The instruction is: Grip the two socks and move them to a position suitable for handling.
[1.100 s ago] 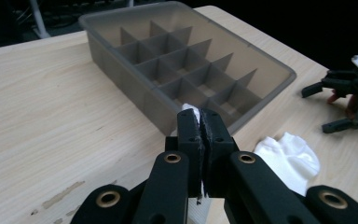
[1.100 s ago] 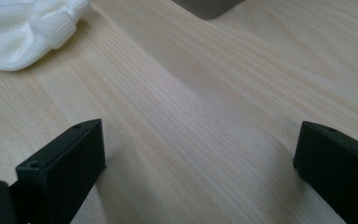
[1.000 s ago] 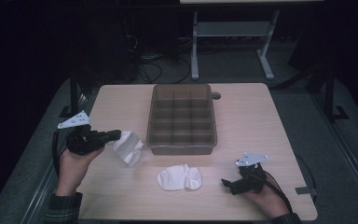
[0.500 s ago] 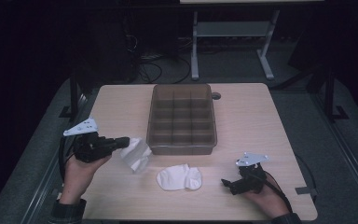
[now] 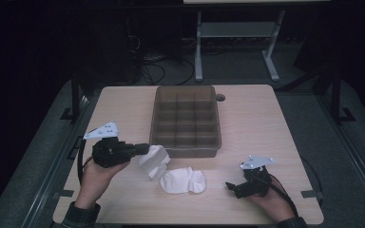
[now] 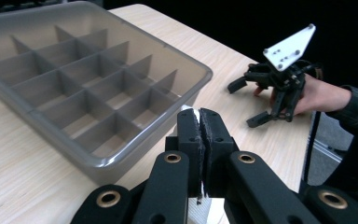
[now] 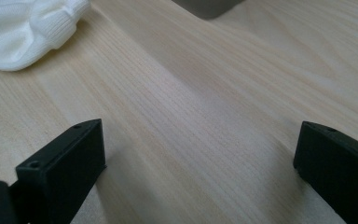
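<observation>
My left gripper is shut on a white sock, which hangs from its jaws just above the table, close to the tray's near left corner. In the left gripper view the jaws are pressed together with a sliver of white cloth between them. A second white sock lies flat on the table, touching the hanging one. My right gripper rests low at the front right, open and holding nothing; its view shows wide-apart jaws over bare wood, with the lying sock at the upper left.
A grey plastic tray divided into several compartments stands mid-table; its rim is close ahead in the left gripper view, and beyond it is the right gripper. The wooden table has a small round hole behind the tray.
My left gripper has carried the hanging sock to the right, up against the sock lying on the table. The right hand has stayed still.
</observation>
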A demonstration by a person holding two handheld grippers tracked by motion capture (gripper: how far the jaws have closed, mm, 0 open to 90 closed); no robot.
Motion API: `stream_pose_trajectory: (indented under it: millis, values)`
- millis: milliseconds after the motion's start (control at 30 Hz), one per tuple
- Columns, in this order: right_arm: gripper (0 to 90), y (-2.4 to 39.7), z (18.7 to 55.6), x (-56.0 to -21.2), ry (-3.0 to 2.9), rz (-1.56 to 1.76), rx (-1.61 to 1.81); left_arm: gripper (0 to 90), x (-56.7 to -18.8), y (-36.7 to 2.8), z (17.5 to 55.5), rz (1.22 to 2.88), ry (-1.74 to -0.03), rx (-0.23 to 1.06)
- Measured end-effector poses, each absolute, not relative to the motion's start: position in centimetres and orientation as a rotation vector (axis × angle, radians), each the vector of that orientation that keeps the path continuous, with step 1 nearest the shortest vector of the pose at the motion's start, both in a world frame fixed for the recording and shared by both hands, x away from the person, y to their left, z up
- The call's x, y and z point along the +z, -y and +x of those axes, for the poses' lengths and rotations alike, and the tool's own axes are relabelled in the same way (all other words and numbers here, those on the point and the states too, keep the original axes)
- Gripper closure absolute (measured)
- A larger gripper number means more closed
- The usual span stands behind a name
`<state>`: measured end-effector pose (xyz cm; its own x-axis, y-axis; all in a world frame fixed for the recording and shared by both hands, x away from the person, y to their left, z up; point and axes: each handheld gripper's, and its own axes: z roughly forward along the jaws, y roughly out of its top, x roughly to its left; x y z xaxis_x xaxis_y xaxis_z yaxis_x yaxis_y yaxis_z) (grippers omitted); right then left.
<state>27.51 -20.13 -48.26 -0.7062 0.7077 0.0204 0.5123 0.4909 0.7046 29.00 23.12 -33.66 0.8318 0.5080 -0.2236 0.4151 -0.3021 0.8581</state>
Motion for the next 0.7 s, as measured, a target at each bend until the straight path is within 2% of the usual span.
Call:
stream_pose_trajectory:
  millis: [700]
  values:
    - [1.4,20.1,27.4,-48.2,-2.466,1.052,1.033,88.3,-33.4,-16.2,29.1,1.94,-0.571,0.009]
